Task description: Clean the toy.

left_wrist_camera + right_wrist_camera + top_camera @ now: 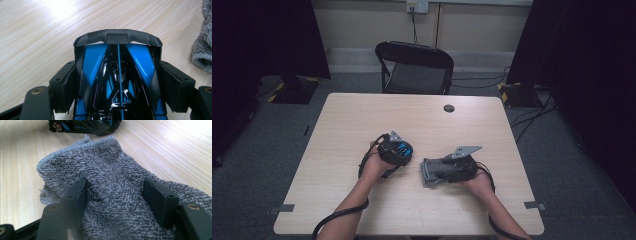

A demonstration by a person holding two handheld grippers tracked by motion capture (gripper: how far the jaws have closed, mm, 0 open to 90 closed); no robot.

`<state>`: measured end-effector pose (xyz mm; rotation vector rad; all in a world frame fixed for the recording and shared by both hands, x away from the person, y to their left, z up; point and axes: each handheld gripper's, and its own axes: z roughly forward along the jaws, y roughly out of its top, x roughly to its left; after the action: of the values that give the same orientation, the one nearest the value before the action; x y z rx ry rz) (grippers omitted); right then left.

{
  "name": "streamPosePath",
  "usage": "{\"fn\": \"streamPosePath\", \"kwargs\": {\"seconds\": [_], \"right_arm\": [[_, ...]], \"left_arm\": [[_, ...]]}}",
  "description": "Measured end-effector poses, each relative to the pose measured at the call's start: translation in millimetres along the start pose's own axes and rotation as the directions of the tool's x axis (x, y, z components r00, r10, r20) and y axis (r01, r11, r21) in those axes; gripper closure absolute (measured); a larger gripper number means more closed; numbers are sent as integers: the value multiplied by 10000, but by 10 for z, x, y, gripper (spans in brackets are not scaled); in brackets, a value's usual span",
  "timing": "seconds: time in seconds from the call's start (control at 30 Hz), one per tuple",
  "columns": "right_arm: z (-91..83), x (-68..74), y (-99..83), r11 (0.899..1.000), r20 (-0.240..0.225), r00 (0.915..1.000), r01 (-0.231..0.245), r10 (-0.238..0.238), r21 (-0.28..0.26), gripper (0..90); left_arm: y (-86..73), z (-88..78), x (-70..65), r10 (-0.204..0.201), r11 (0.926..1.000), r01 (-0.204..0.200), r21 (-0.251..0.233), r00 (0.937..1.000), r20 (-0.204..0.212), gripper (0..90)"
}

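Left gripper view, toy car (117,75) between tool (117,85) pads, seemingly clamped

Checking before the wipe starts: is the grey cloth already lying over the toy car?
No: in the left gripper view the grey cloth lies on the table off to one side, and the blue-and-black toy car is bare.

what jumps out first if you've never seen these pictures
First the glossy blue and black toy car, clamped between the left tongs near the middle of the pale wooden table. Next, right of it, the grey towel bunched between the right tongs. Beyond the table stands a black folding chair.
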<state>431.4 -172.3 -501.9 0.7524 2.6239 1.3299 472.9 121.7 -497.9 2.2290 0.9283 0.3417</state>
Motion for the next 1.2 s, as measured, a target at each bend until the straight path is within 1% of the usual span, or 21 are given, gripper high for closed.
{"fn": "streamPosePath", "kwargs": {"seconds": [0.1,0.17,0.2,0.23,0.27,0.3,0.33,0.4,0.5,0.73,0.8,0.83,0.87,0.93,0.97,1.0,1.03,1.1,1.13,1.17,1.2], "right_arm": [[0,-2,0,10000,-4,10000,-17,17,-1,372],[0,-4,0,10000,-8,10000,-16,16,-8,372],[0,-5,0,10000,-13,10000,-21,21,-11,373],[0,-5,0,10000,-14,10000,-28,28,-13,373],[0,-4,0,10000,-10,10000,-22,22,-8,373],[0,-4,0,10000,-4,10000,-18,18,-7,373],[0,-4,0,10000,-7,10000,-21,21,-10,374],[0,-5,0,10000,-5,10000,-28,28,-13,375],[0,-6,0,10000,-9,10000,-30,30,-12,376],[1,-8,1,10000,15,10000,-49,49,-24,387],[-1,-12,0,10000,34,10000,-87,87,-30,401],[-2,-13,0,9999,56,9999,-99,99,-28,409],[-2,-14,0,10000,71,9999,-90,90,-38,417],[-2,-16,0,9999,125,9999,-94,94,-36,434],[-2,-15,0,10000,162,9998,-90,91,-31,441],[-1,-10,1,10000,197,9998,-76,77,-17,448],[1,-8,2,10000,242,9997,-41,41,-5,456],[4,-2,2,10000,348,9994,14,-15,24,481],[5,0,3,10000,411,9992,21,-23,33,502],[3,-1,3,10000,517,9987,-9,6,53,551],[3,-1,3,10000,517,9987,-9,6,53,551]], "left_arm": [[20,16,-9,89,9999,-89,129,10000,22,193],[28,37,-21,167,9997,-171,199,9997,195,148],[32,43,-26,342,9990,-350,296,9991,270,111],[37,53,-31,320,9989,-331,317,9989,330,85],[46,55,-37,260,9989,-271,374,9992,291,79],[52,56,-35,276,9988,-288,394,9991,316,80],[60,50,-29,219,9990,-228,390,9995,222,98],[69,24,-1,64,9991,-67,419,9999,86,192],[77,15,19,13,9989,-16,460,10000,56,242],[90,13,12,1,9985,-2,542,10000,18,254],[69,6,15,-49,9992,46,396,10000,57,255],[63,-3,23,-28,9992,28,395,10000,6,255],[55,-7,19,-158,9992,157,355,9999,28,255],[50,-28,18,-79,9994,78,339,10000,38,255],[53,-47,17,-29,9996,29,277,10000,1,255],[59,-68,15,-69,9998,69,162,10000,37,255],[70,-94,16,-1,9999,1,112,10000,16,256],[86,-146,4,-3,10000,4,-40,9999,122,255],[90,-162,4,20,10000,-20,-30,9999,131,255],[90,-176,1,-10,10000,11,-85,9999,155,255],[90,-194,1,-17,9999,20,-164,9999,154,255]]}}
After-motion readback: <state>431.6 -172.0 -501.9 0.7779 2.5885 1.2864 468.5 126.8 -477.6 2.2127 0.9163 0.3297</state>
